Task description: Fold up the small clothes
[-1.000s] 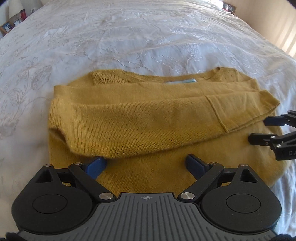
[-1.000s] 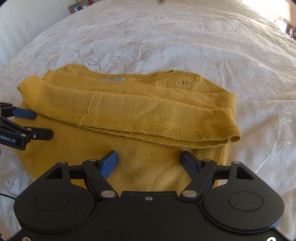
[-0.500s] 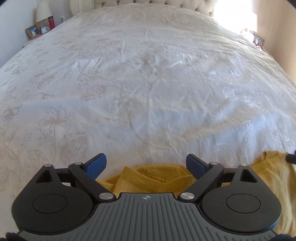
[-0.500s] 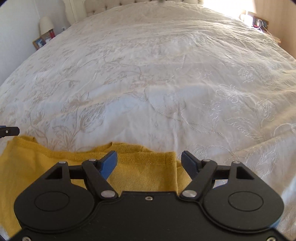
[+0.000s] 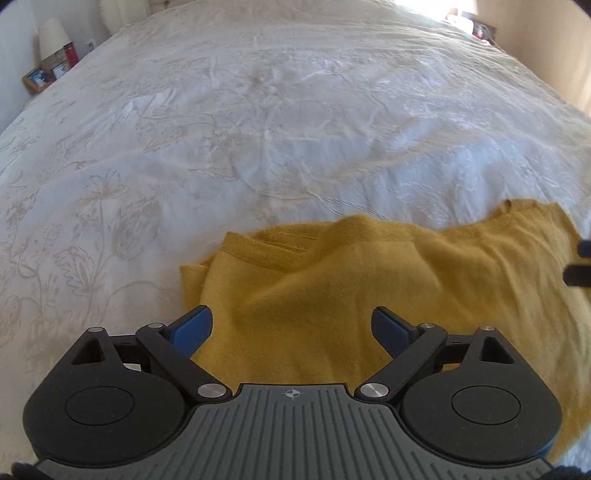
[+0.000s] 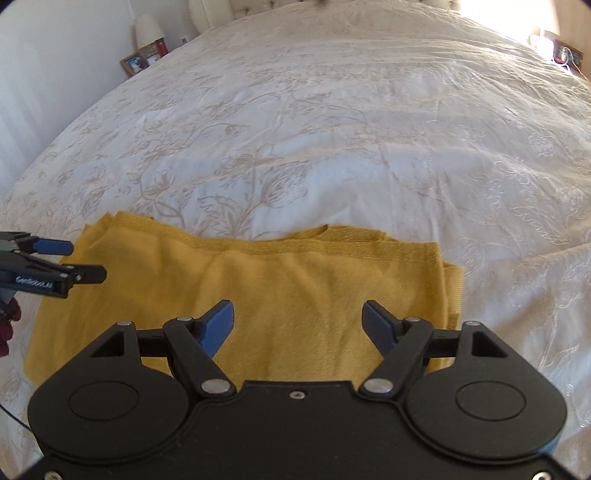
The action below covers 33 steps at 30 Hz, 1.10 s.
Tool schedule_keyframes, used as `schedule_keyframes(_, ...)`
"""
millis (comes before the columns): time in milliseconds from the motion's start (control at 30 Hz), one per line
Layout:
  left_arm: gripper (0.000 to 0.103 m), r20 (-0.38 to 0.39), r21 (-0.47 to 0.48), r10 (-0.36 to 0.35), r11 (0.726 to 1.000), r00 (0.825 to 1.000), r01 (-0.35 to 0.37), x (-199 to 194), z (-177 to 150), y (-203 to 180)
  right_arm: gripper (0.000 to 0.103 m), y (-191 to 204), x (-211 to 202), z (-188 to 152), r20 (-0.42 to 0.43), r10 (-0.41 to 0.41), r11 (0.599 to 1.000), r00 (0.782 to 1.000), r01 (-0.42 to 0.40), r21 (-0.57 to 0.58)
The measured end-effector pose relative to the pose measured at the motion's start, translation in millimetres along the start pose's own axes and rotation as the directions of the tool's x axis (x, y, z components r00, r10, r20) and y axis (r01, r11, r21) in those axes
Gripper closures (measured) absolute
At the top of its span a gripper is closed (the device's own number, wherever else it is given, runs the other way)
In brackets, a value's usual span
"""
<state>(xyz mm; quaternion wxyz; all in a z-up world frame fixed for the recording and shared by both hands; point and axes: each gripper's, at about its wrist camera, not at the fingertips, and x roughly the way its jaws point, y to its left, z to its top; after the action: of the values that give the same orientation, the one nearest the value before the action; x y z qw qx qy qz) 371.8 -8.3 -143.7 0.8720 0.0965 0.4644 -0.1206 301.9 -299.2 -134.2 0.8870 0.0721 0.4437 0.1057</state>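
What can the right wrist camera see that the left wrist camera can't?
Only the right wrist view shows the whole left gripper from the side, jaws open, and the sweater's stacked right edge. Only the left wrist view shows the sweater's bunched left corner, plus just the tips of the right gripper at its edge. Both show the yellow sweater on the white bedspread, a lamp and picture frames beside the bed.
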Motion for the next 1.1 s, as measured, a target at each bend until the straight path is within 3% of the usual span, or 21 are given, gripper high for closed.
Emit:
schedule_keyframes(133,0.009,0.012,-0.158,0.001,0.987,1.0,0.0,3.2,12.0,27.7,0.025,5.8,1.9,3.0,0.006,0.014,1.0,1.0,-0.014,0.0)
schedule_keyframes(233,0.011,0.024,-0.16,-0.027,0.987,0.999,0.031,2.5,18.1,36.3,0.025,6.2,1.7,4.4,0.011,0.011,1.0,1.0,-0.011,0.002)
schedule_keyframes(400,0.04,0.045,-0.08,-0.025,0.996,0.999,0.028,-3.7,24.5,36.3,0.025,3.6,0.9,2.3,0.007,0.003,1.0,1.0,-0.003,0.014)
schedule_keyframes(467,0.056,0.022,-0.066,-0.032,0.997,0.999,0.034,1.3,27.2,38.4,0.025,3.2,1.0,1.1,0.004,0.0,1.0,1.0,0.0,0.015)
schedule_keyframes(533,0.062,-0.007,-0.043,-0.032,0.999,0.999,0.032,9.3,30.6,39.5,0.025,3.3,1.2,0.4,-0.001,0.0,1.0,1.0,0.0,0.013)
schedule_keyframes(733,0.062,-0.073,-0.019,-0.064,0.998,0.995,0.063,30.5,37.6,39.5,0.025,4.8,0.6,0.5,-0.002,0.007,1.0,1.0,-0.007,0.016)
schedule_keyframes(800,0.073,-0.077,-0.042,-0.086,0.996,0.993,0.083,34.7,37.9,41.3,0.025,5.3,0.6,0.8,-0.003,0.008,1.0,1.0,-0.008,0.012)
schedule_keyframes(833,0.085,-0.07,-0.054,-0.093,0.995,0.993,0.089,35.2,37.6,42.3,0.025,5.4,0.4,0.9,-0.003,0.008,1.0,1.0,-0.008,0.012)
schedule_keyframes(900,0.098,-0.059,-0.075,-0.101,0.993,0.993,0.096,32.6,36.8,43.3,0.025,5.6,-0.7,1.0,0.0,0.007,1.0,1.0,-0.007,0.012)
schedule_keyframes(1000,0.098,0.008,-0.072,-0.026,0.997,1.0,0.026,16.7,34.5,42.7,0.025,5.4,-1.5,1.0,0.001,0.006,1.0,1.0,-0.006,0.014)
schedule_keyframes(1100,0.098,0.033,-0.135,0.035,0.99,0.999,-0.03,8.3,33.2,54.0,0.025,7.5,-0.1,1.7,0.001,0.012,1.0,1.0,-0.012,0.013)
